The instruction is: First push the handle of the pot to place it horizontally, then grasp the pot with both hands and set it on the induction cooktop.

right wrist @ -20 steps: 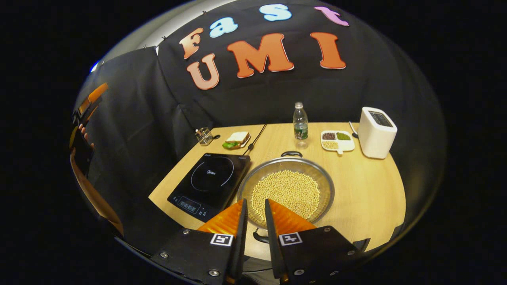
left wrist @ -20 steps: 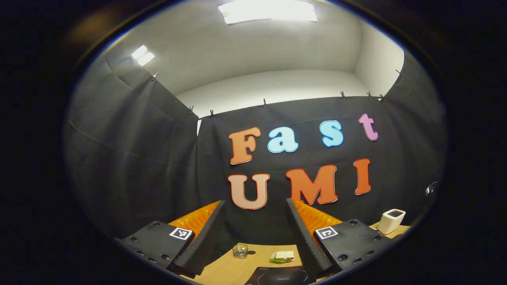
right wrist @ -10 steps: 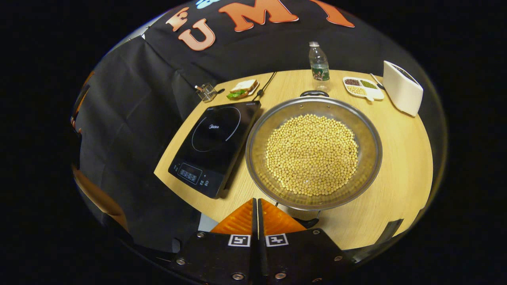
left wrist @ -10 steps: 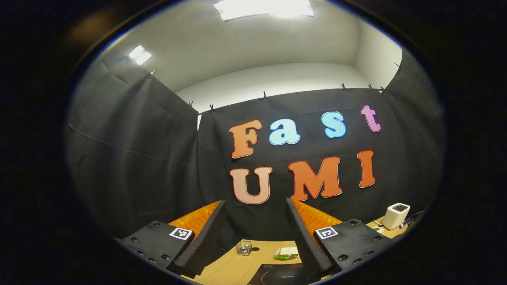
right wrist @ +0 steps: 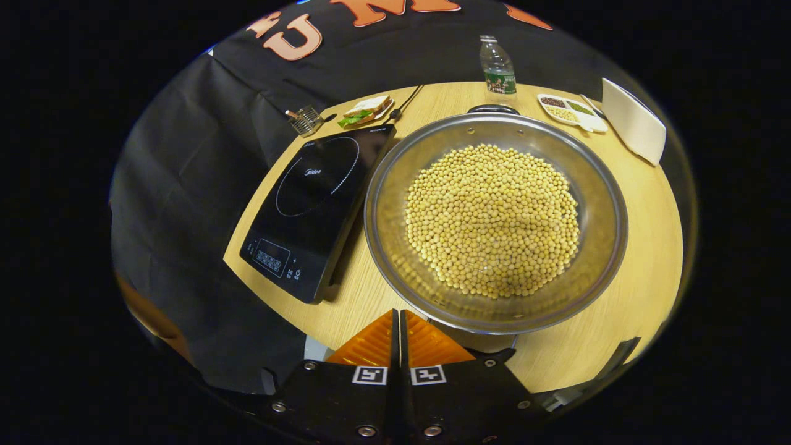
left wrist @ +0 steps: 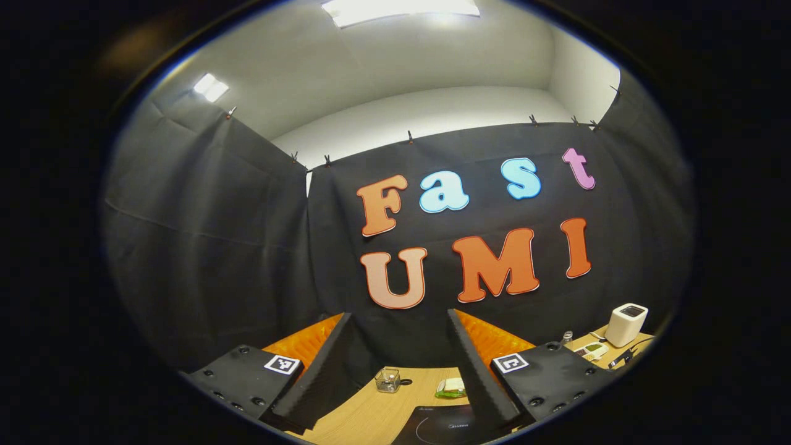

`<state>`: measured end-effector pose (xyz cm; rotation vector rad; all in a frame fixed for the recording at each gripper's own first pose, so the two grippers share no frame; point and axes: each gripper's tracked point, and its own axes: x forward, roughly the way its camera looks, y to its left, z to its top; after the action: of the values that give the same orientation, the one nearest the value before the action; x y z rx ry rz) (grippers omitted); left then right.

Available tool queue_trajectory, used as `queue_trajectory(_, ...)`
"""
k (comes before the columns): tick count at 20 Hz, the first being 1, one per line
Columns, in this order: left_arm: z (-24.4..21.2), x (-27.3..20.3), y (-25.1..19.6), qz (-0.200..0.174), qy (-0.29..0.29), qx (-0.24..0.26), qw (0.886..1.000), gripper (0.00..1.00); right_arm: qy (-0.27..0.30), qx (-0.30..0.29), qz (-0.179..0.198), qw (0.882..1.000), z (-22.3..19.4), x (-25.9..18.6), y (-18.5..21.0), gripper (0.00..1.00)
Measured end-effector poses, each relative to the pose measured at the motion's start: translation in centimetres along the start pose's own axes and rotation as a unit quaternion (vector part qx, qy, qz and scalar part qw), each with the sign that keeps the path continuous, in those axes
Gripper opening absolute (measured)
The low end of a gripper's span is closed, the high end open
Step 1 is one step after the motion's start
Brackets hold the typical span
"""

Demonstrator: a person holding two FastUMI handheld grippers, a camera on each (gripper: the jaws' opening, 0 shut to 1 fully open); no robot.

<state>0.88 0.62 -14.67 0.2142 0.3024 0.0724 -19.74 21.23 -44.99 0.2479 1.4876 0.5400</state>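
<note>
Two tools | left tool [left wrist: 395,321] agape, empty | right tool [right wrist: 398,315] closed (empty) | wooden table [right wrist: 624,309], ceiling lights [left wrist: 401,6]

A wide, shallow steel pot [right wrist: 494,216] sits upright on the wooden table [right wrist: 624,321], heaped with pale yellow beans. One dark loop handle [right wrist: 492,109] shows at its far rim, toward the table's back edge. Just beside it, along the table's left edge, lies the flat black induction cooktop [right wrist: 315,204], bare.
</note>
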Motion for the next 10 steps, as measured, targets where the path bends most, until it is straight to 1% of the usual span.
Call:
queue_trajectory(1, -0.5, 0.2, 0.0, 0.000, 0.002, 0.003, 1.000, 0.98, 0.007, 0.007, 0.007, 1.000, -0.4, 0.5, 0.3, 0.00)
queue_trajectory(4, -2.6, 0.8, 0.3, 0.003, 0.027, 0.008, 1.000, 0.99, 0.023, 0.014, 0.019, 0.999, -1.3, 1.3, 0.8, 0.00)
queue_trajectory(5, -2.8, 0.9, 0.3, 0.002, 0.032, 0.008, 0.999, 0.95, 0.023, 0.019, 0.022, 0.999, -1.3, 1.4, 0.8, 0.00)
queue_trajectory(6, -2.9, 0.9, 0.3, 0.002, 0.034, 0.008, 0.999, 0.88, 0.022, 0.025, 0.024, 0.999, -1.2, 1.4, 0.7, 0.00)
queue_trajectory(8, -2.6, 0.7, 0.5, 0.005, 0.030, 0.009, 1.000, 0.99, 0.017, 0.037, 0.025, 0.999, -1.1, 1.3, 0.3, 0.00)
queue_trajectory(9, -2.3, 0.5, 0.5, 0.004, 0.026, 0.009, 1.000, 0.87, 0.015, 0.041, 0.025, 0.999, -1.1, 1.3, 0.1, 0.00)
queue_trajectory(10, -1.9, 0.4, 0.3, 0.004, 0.021, 0.009, 1.000, 0.87, 0.012, 0.046, 0.023, 0.999, -1.1, 1.2, -0.3, 0.00)
